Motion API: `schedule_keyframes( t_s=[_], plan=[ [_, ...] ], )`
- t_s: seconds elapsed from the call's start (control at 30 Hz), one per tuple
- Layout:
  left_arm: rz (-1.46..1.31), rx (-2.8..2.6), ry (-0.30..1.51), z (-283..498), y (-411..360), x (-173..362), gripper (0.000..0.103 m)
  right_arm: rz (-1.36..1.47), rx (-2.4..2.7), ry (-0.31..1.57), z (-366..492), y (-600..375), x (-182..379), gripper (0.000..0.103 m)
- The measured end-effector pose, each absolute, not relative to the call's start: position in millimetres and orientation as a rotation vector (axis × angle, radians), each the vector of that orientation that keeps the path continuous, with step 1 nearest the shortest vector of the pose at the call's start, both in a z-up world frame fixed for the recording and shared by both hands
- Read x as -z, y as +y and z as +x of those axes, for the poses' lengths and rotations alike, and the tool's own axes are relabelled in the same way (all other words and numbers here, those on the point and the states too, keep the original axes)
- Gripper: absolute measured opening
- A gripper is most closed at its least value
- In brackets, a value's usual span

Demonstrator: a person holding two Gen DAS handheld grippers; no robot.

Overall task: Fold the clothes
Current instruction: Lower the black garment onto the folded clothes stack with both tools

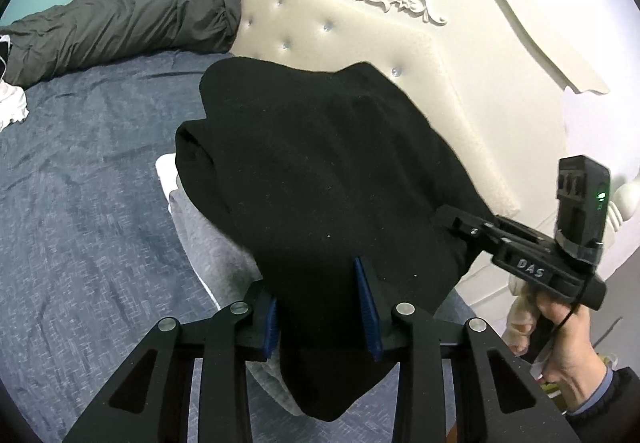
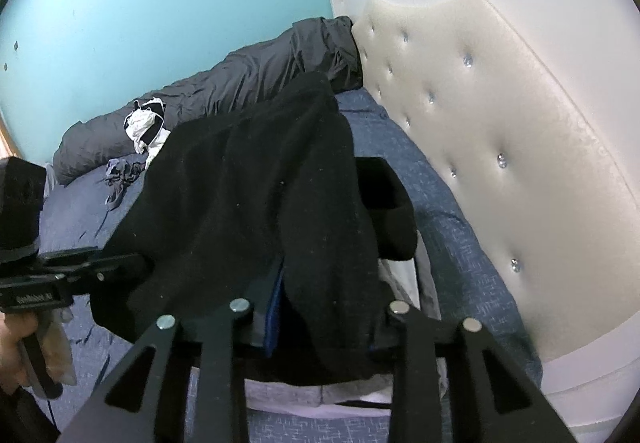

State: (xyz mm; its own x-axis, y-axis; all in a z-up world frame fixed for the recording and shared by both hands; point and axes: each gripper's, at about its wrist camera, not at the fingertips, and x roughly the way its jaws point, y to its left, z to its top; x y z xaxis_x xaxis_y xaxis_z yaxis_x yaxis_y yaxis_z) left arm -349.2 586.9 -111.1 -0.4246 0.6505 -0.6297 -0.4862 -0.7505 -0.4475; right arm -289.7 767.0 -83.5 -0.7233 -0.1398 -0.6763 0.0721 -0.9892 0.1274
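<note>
A: Both the left gripper (image 1: 324, 307) and the right gripper (image 2: 320, 315) are pinching the black garment (image 1: 320, 171), jaws partly closed, carrying it over the folded grey clothes (image 1: 208, 239) at six o'clock.

B: It's sagging, so an edge risks slipping; the headboard (image 2: 500, 123) is crowding at three o'clock

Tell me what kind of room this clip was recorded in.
Most likely a bedroom. A bed with a blue sheet stands against a white tufted headboard, a grey duvet is bunched along the turquoise wall, and both grippers hold a black garment above the bed.
</note>
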Motion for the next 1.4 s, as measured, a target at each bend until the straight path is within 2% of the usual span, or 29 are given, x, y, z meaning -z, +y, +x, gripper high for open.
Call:
schedule_keyframes(
  t_s=[0.2, 0.5, 0.63, 1.07, 1.3, 1.4],
  plan=[
    [-1.08, -2.185, -0.264, -348.5, 586.8, 109.8, 0.036, 1.08, 2.888, -0.008, -282.3, 761.7, 65.7, 0.039],
    [-1.088, -2.189, -0.261, -350.9, 590.3, 106.0, 0.036, 0.921, 2.957, 0.013, -265.9, 761.3, 31.7, 0.039],
    [-1.089, -2.196, -0.256, -347.7, 592.5, 104.7, 0.036, 0.888, 2.925, 0.025, -280.2, 742.3, 22.1, 0.028],
    [-1.031, -2.267, -0.268, -342.9, 556.7, 77.6, 0.037, 1.013, 2.839, -0.102, -339.0, 731.5, 42.0, 0.023],
    [-1.002, -2.286, -0.192, -360.3, 566.0, 68.5, 0.037, 1.15, 2.858, -0.114, -351.9, 737.1, 60.1, 0.012],
    [-1.018, -2.261, -0.165, -365.2, 574.7, 76.6, 0.037, 1.205, 2.862, -0.13, -353.8, 746.5, 68.7, 0.011]
  ],
)
